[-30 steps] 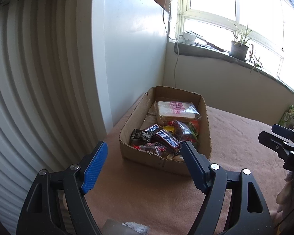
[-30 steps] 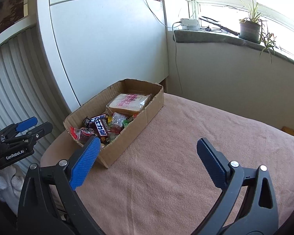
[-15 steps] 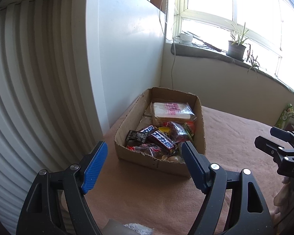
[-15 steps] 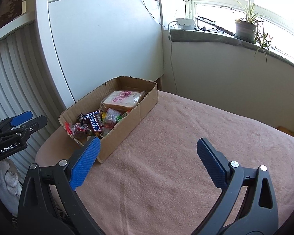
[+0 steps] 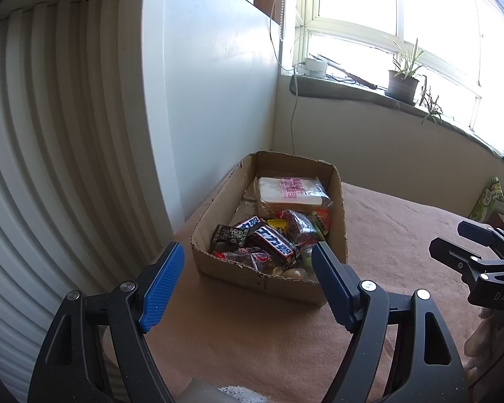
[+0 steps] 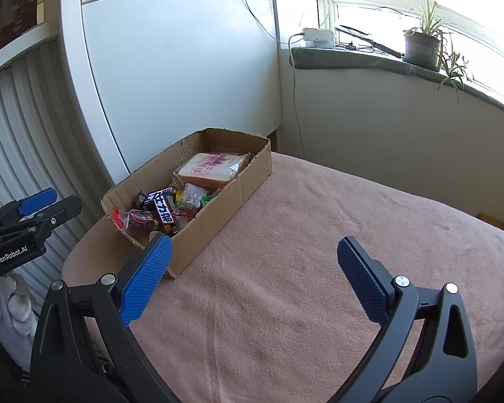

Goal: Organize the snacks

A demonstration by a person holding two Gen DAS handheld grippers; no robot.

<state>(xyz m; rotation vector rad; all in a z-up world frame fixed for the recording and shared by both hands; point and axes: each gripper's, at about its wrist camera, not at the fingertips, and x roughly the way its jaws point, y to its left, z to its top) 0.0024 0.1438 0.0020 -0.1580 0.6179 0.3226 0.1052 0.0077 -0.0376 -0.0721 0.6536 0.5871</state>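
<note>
An open cardboard box (image 5: 262,280) stands on the pink cloth at the table's left end, against a white cabinet. It holds a wrapped bread pack (image 5: 290,191) at the far end and dark chocolate bars (image 5: 274,243) with several small sweets nearer me. My left gripper (image 5: 248,252) hovers open and empty just short of the box's near wall. From the right, the same box (image 6: 218,215), bread pack (image 6: 215,166) and chocolate bars (image 6: 161,210) show. My right gripper (image 6: 254,243) is open and empty over bare cloth, right of the box.
A pink cloth (image 6: 319,235) covers the table. White cabinet panel (image 6: 184,67) and ribbed shutter (image 5: 33,168) rise behind the box. A sill holds a potted plant (image 6: 421,45) and a cabled white device (image 6: 317,35). A green packet (image 5: 489,199) stands far right.
Both views have drifted only slightly; the box sits a touch further left in the left wrist view. Both grippers stay open and empty.
</note>
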